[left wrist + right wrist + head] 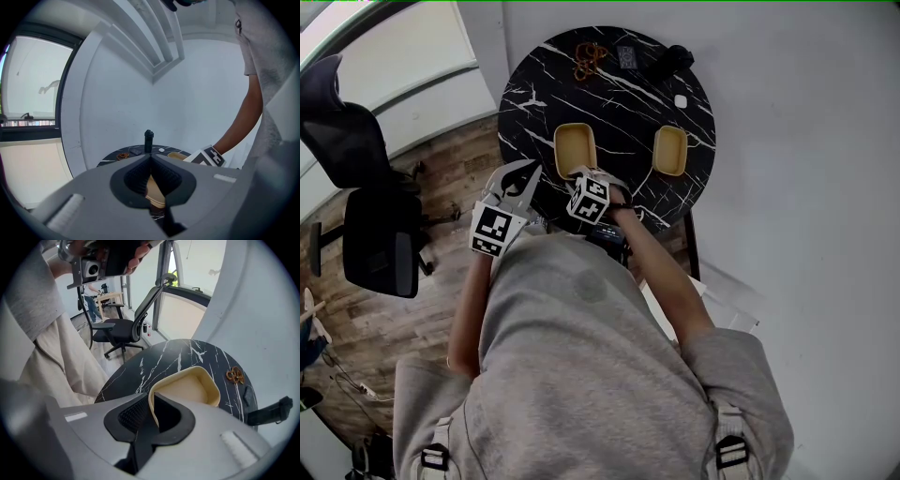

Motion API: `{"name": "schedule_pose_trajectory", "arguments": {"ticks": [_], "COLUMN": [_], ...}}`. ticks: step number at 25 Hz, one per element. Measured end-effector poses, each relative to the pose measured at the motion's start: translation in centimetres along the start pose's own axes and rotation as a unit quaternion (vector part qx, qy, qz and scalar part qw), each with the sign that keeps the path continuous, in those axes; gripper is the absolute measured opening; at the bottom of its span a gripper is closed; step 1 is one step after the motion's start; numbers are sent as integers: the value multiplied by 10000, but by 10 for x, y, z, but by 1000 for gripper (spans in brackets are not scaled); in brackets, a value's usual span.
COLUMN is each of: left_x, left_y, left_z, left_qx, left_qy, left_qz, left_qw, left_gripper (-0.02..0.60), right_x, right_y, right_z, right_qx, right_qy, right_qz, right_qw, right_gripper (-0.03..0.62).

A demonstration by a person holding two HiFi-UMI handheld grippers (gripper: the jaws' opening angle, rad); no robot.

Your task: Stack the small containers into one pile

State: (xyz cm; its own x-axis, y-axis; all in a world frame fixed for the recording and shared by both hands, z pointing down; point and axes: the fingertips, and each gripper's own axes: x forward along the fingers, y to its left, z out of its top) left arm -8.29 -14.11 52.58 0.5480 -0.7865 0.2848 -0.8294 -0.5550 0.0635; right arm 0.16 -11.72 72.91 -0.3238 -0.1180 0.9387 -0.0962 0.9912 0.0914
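Observation:
Two small yellow containers lie on the round black marble table (619, 89): the left container (575, 148) and the right container (670, 150), well apart. My right gripper (581, 174) is at the left container's near rim. In the right gripper view this container (187, 387) has its thin rim standing between the jaws of my right gripper (152, 397), with a dark gap beside the rim; the container rests flat. My left gripper (525, 176) hovers at the table's left edge; in its own view the left gripper (150, 158) has its tips together, holding nothing.
At the table's far side lie a brown pretzel-shaped thing (589, 58), a small dark flat item (626, 56), a black object (678, 58) and a small white piece (681, 101). A black office chair (366, 206) stands on the wood floor at left. A white wall is on the right.

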Motion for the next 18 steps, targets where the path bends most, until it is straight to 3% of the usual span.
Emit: {"name": "schedule_pose_trajectory", "arguments": {"ticks": [7,11,18], "left_x": [0,3,4], "left_y": [3,0,-5], "left_z": [0,1,1], "left_qx": [14,27,69], "left_qy": [15,18,53], "left_qz": [-11,-53,-111], "left_qw": [10000,10000,9999], "left_gripper": [2,2,2], "right_x": [3,11,11], "right_y": [-1,-1,-6], "right_z": [-27,-41,-30], "right_qx": [116,-341,-1013], "right_qy": [110,300,114], "right_qz": [90,53,-436], "right_qw": [9998,9990,9938], "right_gripper": [60,37,100]}}
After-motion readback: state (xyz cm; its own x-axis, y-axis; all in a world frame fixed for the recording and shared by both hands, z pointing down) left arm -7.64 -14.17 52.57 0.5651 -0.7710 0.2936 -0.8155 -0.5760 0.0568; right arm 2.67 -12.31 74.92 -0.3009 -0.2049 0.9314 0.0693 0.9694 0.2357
